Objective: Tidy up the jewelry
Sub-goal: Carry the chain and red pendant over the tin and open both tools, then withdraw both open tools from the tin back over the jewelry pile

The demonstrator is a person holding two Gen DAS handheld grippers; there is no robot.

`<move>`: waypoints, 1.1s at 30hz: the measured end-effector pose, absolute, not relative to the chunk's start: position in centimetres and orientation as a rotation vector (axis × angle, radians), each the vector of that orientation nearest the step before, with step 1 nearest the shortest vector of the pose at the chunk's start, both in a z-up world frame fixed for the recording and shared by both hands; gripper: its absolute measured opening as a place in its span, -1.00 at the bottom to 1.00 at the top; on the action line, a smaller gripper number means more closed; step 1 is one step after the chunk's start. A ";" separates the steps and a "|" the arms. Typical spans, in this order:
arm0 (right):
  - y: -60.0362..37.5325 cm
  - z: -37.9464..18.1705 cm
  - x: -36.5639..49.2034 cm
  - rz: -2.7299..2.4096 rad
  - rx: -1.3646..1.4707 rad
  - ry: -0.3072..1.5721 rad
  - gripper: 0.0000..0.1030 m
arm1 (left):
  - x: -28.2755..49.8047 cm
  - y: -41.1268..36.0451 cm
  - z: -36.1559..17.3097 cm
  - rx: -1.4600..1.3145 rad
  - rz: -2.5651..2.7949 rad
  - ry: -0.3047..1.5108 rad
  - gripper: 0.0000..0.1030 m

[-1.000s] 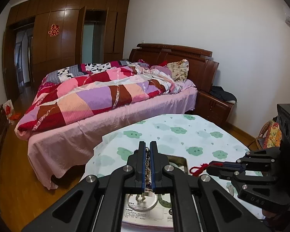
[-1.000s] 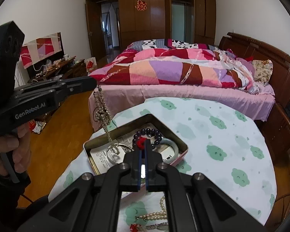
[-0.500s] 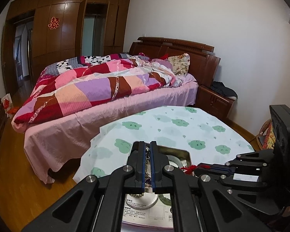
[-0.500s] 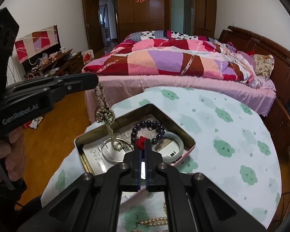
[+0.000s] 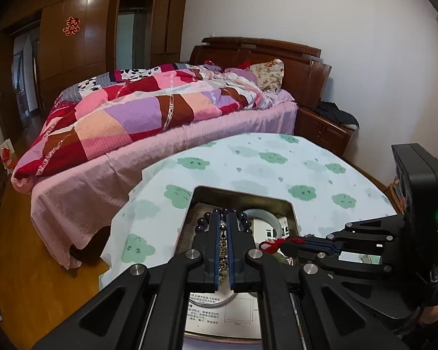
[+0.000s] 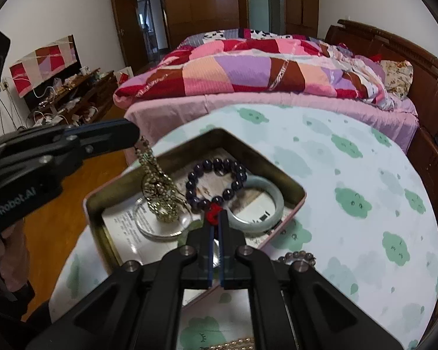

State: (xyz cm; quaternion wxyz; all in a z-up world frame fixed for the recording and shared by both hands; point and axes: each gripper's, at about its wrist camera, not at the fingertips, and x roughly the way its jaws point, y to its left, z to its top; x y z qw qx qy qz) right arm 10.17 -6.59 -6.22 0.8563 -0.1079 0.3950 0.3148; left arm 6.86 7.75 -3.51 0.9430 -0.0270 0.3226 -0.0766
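The beaded chain hangs from the left gripper, whose fingers are clamped on its upper end; its lower loops pile on a clear bangle in the left part of the open metal tin. The left wrist view shows the same chain pinched between that gripper's blue pads. To the right in the tin lies a dark bead bracelet, with a pale green jade bangle touching it on the far right side. The right gripper is pressed together on a red knotted cord at the near edge of the tin. The tin sits on a cloud-print tablecloth; more beads lie on the cloth just right of the right gripper.
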 end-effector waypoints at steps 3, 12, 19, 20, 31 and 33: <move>-6.8 -6.7 10.5 0.652 -0.221 0.842 -0.92 | 7.2 7.5 -4.2 -0.049 -0.163 0.678 -0.94; -6.5 -7.7 9.9 0.681 -0.231 0.859 -0.92 | 7.9 7.2 -6.1 -0.027 -0.159 0.742 -0.94; -6.2 -8.1 10.0 0.700 -0.214 0.867 -0.87 | 8.6 7.8 -7.4 -0.028 -0.127 0.761 -0.93; -6.3 -8.1 10.2 0.702 -0.205 0.869 -0.87 | 8.7 8.0 -7.5 -0.037 -0.128 0.764 -0.93; -7.1 -7.4 10.5 0.669 -0.183 0.837 0.18 | 8.0 8.3 -6.3 -0.043 -0.102 0.716 0.41; -7.5 -7.2 10.6 0.659 -0.179 0.840 0.18 | 7.9 8.4 -5.9 -0.053 -0.113 0.711 0.41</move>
